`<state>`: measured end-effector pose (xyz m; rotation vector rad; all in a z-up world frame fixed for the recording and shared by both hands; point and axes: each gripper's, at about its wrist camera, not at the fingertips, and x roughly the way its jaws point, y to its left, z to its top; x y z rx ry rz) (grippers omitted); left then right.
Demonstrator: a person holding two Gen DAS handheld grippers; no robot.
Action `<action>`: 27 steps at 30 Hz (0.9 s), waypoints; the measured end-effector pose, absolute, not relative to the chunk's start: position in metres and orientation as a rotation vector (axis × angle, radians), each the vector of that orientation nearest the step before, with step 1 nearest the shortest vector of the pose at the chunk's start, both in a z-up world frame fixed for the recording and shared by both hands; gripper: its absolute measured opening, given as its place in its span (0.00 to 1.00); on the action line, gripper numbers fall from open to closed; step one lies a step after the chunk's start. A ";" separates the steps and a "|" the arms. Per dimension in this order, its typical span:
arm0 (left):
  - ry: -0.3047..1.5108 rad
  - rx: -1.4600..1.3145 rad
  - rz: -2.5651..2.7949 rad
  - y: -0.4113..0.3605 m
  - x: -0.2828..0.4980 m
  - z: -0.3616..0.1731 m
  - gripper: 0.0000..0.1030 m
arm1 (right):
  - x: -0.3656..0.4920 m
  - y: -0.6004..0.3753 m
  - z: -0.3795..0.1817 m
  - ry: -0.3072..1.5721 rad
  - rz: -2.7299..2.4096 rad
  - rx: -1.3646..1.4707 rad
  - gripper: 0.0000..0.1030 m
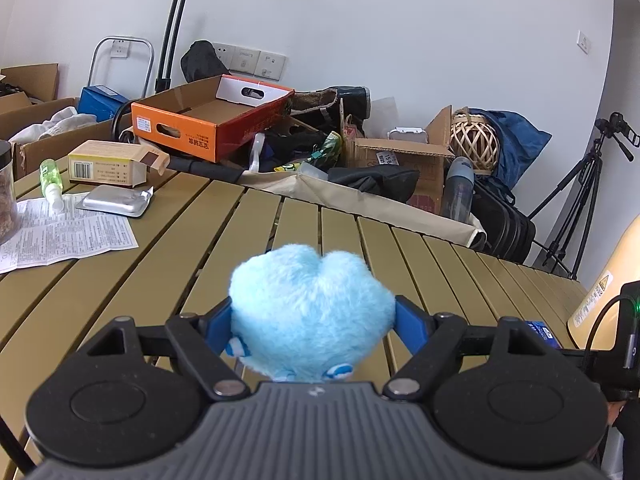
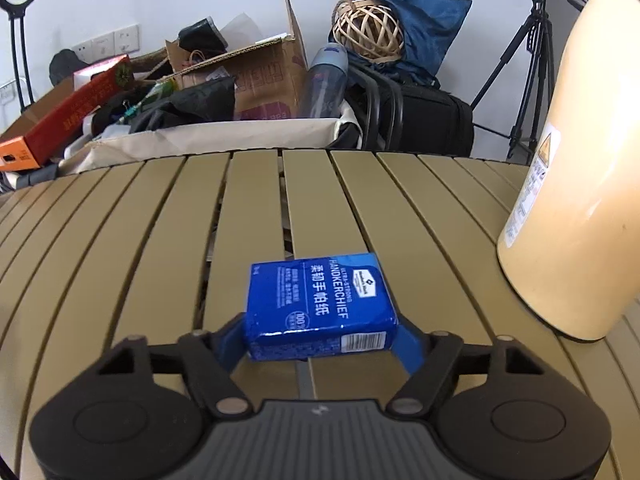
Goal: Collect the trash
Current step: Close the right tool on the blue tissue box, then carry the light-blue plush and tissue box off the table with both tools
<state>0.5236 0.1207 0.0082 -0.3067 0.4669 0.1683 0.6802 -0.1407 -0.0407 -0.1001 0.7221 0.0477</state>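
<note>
Two grips above the slatted desk [image 2: 140, 240]: left hand-held gripper [image 1: 312, 320] clenches a blue plush toy [image 1: 310, 312]; right hand-held gripper [image 2: 320, 334] clasps a tissue pack [image 2: 320, 304].

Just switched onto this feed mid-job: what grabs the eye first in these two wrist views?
In the left wrist view, a fluffy light-blue plush toy fills the left gripper, pinched between its blue fingers above the slatted table. In the right wrist view, the right gripper has a blue handkerchief tissue pack between its fingers, beside a tall cream container.
</note>
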 end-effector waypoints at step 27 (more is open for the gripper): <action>0.414 -0.229 0.087 0.063 0.425 0.041 0.79 | 0.508 -0.176 0.023 0.564 0.206 0.028 0.70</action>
